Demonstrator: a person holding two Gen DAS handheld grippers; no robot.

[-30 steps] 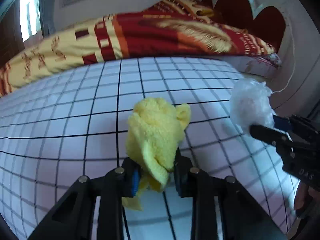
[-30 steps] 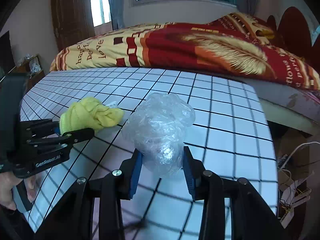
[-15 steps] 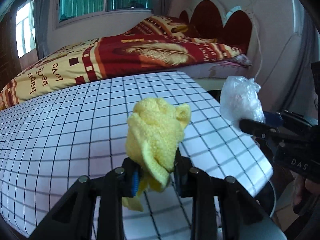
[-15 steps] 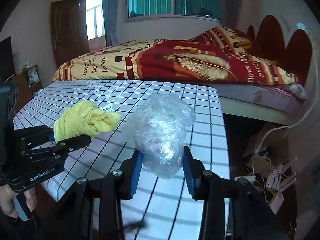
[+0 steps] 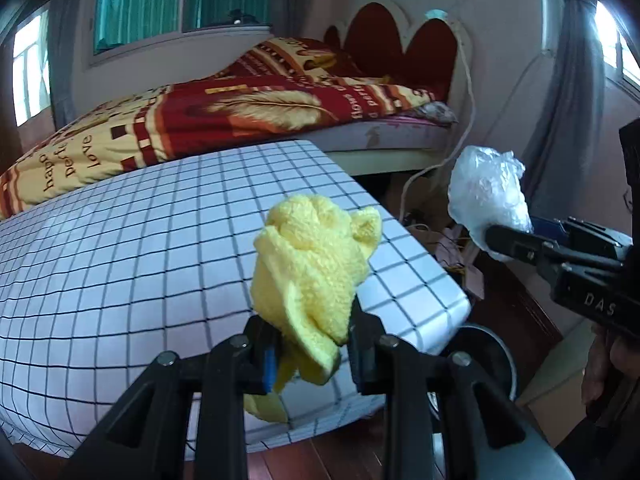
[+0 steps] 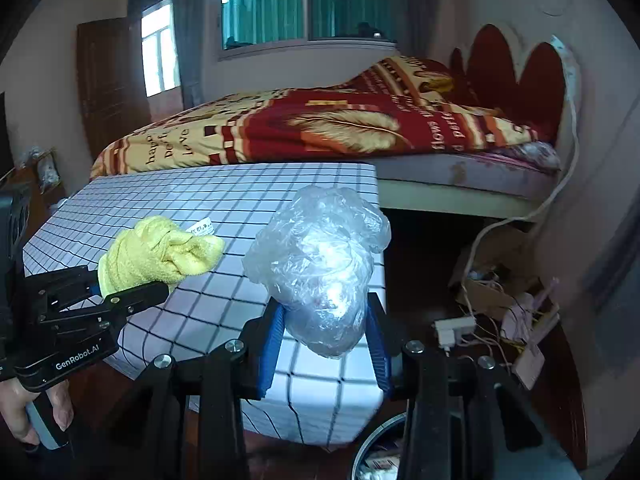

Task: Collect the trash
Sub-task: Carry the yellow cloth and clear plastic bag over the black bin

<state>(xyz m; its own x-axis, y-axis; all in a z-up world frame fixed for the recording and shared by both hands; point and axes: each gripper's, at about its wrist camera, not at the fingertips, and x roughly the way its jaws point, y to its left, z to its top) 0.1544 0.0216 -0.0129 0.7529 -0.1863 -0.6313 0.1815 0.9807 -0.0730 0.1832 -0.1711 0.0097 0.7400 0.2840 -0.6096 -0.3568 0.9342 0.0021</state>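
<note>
Between the jaws of the left gripper (image 5: 310, 350) sits a bunched yellow cloth (image 5: 312, 268), pinched low down so that most of it stands up ahead of the fingertips and a tail hangs below them. The right gripper (image 6: 326, 340) is clenched in the same way on a crumpled clear plastic bag (image 6: 320, 268), the pads pressing its lower half while the rest balloons out beyond them. Below and just past the right jaws, the rim of a round bin (image 6: 374, 440) shows off the corner of the checked table (image 6: 208, 208).

The step in hand looks like carrying both pieces to that bin. To do it well, I would keep both grips firm until each load hangs squarely over the opening, then release one at a time; the bag is light and springy and may cling to a pad.

Only an arc of the bin is visible in either view, cut off by the gripper bodies, so its depth and contents are hard to make out.
</note>
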